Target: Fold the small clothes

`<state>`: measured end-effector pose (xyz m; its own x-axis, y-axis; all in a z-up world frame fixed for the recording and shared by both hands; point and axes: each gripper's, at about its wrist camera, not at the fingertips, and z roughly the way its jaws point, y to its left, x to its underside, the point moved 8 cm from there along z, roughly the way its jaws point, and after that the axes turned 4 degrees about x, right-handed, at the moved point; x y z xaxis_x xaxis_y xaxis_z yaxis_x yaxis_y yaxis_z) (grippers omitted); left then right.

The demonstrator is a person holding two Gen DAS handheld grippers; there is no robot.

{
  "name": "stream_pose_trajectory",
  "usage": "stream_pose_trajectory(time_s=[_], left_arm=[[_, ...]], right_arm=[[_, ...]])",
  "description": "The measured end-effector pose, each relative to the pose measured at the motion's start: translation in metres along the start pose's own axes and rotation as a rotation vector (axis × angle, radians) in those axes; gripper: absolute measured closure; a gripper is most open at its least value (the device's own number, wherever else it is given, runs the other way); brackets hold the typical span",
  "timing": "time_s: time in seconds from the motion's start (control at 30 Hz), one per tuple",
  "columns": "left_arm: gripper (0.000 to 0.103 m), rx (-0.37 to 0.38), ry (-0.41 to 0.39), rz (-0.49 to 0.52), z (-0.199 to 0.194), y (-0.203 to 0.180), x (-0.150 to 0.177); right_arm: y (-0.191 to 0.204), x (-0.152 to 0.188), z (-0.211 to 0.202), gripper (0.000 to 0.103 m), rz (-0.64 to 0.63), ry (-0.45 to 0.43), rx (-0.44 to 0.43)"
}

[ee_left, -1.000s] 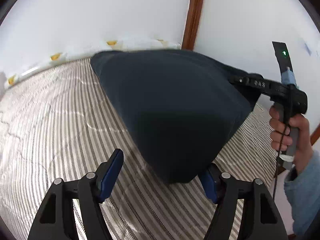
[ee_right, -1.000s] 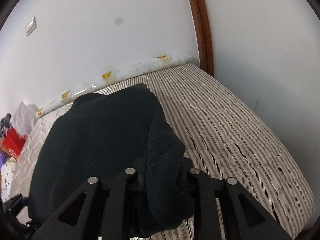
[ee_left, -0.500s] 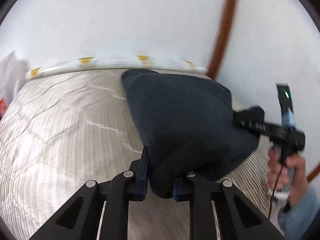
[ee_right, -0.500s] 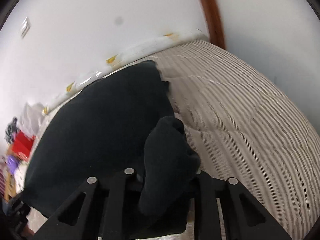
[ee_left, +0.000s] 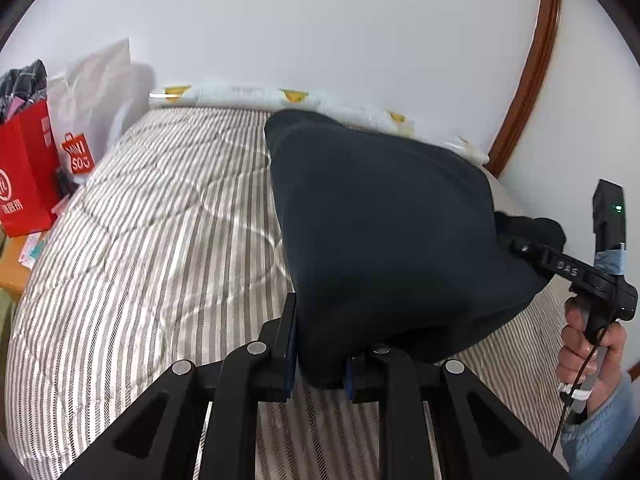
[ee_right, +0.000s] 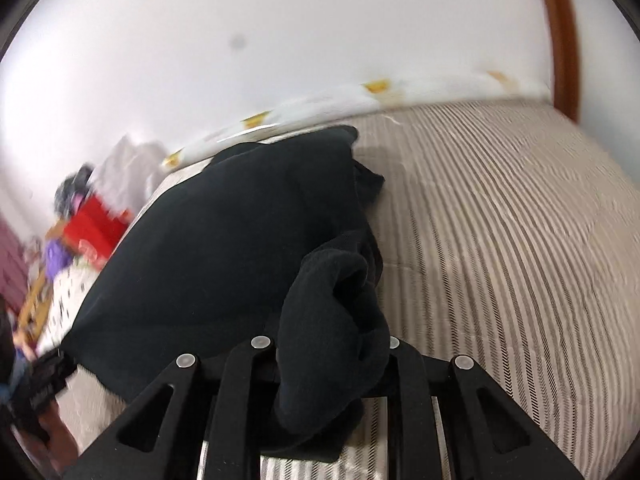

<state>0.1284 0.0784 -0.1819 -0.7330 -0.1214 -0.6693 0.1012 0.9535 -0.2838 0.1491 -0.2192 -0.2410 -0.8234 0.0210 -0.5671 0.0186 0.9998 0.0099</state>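
Garment: one dark navy fleece garment (ee_left: 384,232), stretched between the two tools and lifted above the bed along its near edge; its far corner, at 12 o'clock in the left wrist view, reaches the mattress's back edge.
Left gripper: one black two-finger gripper with blue pads (ee_left: 318,354), at 6 o'clock in its own view; its jaws have just been closing and now pinch the near corner of the garment, cloth filling the narrow gap.
Right gripper: one black two-finger gripper (ee_right: 332,364), at 6 o'clock in its own view; its jaws have just been closing and clamp a bunched fold of the same garment (ee_right: 224,236), which hides the pads. In the left wrist view it sits at 3 o'clock, its fingers buried in the cloth.
Hand: one hand (ee_left: 592,352) at 4 o'clock grips the right tool's handle; a light blue denim sleeve (ee_left: 600,428) covers the wrist.
Bed: one mattress with a grey-and-white striped quilted cover (ee_left: 152,248) under the garment.
Roll: one white plastic-wrapped roll with yellow marks (ee_left: 248,94) along the wall at 12 o'clock.
Bags: two, one red paper bag (ee_left: 24,184) and one white bag with a red logo (ee_left: 92,100), at 9 to 10 o'clock beside the bed.
Trim: one curved brown wooden strip (ee_left: 532,72) on the white wall at 2 o'clock.
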Motion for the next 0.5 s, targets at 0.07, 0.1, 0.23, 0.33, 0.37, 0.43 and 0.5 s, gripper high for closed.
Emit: stream_pose_trajectory(time_s=[0.07,0.1,0.23,0.33,0.37,0.43,0.5], left_arm=[[0.086,-0.023,0.007,0.029,-0.001,-0.005,0.005],[0.085,-0.036,0.008,0.04,-0.001,-0.004,0.007],[0.084,-0.07,0.029,0.042,0.016,-0.009,0.003],[0.082,-0.046,0.051,0.006,0.014,-0.002,0.006],[0.08,-0.039,0.049,-0.001,0.012,-0.001,0.007],[0.079,-0.02,0.043,-0.01,0.008,0.0,0.008],[0.078,0.005,0.029,-0.018,-0.003,-0.001,0.008]], right_arm=[[-0.006,0.003,-0.01,0.084,0.006,-0.009,-0.012],[-0.01,0.006,-0.013,0.084,0.027,-0.002,-0.026],[-0.017,0.017,-0.022,0.081,0.04,0.021,-0.023],[-0.022,0.016,-0.04,0.076,0.037,0.006,0.013],[-0.024,0.012,-0.049,0.075,0.038,-0.022,0.036],[-0.024,0.003,-0.06,0.075,0.027,-0.075,0.077],[-0.019,-0.004,-0.063,0.075,-0.005,-0.112,0.106]])
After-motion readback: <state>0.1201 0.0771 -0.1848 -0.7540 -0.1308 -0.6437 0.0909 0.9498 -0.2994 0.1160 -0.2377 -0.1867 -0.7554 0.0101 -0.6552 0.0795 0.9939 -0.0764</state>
